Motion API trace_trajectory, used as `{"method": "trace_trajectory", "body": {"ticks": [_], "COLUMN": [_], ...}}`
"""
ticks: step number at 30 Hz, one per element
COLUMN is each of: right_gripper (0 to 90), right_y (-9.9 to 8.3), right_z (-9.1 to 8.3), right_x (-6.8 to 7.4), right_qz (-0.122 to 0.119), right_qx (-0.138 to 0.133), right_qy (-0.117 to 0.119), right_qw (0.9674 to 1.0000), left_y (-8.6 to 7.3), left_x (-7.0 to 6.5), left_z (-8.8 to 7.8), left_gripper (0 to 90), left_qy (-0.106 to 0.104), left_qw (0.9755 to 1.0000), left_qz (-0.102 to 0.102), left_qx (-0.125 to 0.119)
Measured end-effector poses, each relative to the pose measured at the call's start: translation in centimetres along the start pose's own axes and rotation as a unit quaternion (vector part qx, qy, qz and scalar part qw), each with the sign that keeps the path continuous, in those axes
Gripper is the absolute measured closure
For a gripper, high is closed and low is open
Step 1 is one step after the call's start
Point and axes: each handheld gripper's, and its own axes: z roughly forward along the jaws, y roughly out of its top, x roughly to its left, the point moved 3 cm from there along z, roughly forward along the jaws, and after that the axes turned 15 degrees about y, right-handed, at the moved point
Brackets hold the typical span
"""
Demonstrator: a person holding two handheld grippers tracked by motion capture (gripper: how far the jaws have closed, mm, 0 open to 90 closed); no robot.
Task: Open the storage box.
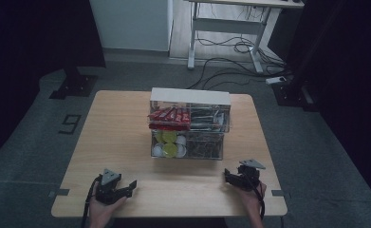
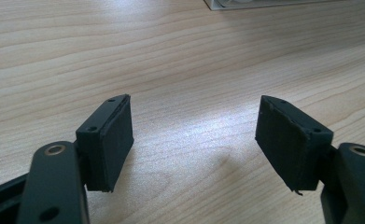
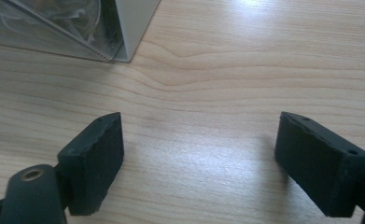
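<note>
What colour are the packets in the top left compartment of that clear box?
Red: the packets lie in the clear organiser, clearest in the high view.

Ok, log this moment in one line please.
left tongs: open, empty | right tongs: open, empty | clear organizer: mid-table, untouched | both over table near edge

The clear organizer (image 3: pixel 68 28) is cut off by the right gripper view's top edge; its right compartments' (image 1: pixel 207 133) contents are too small to tell
</note>
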Motion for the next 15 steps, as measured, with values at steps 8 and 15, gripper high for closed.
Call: {"method": "trace_trajectory", "body": {"ticks": [8, 15], "right_gripper": [21.4, 27.2], "right_y": [-0.12, -0.1], "right_z": [-0.17, -0.72], "right_x": [0.02, -0.26], "right_qz": [-0.01, 0.015], "right_qx": [0.002, -0.007], "right_qy": [-0.002, 0.023], "right_qw": [0.9999, 0.9996], "left_y": [-0.07, 0.06], "left_x": [-0.24, -0.21], "left_z": [0.13, -0.05], "left_gripper": [27.9, 27.9], "left_qy": [-0.003, -0.004], "left_qw": [1.0, 1.0], "left_qz": [0.005, 0.003], "left_qx": [0.004, -0.001]}}
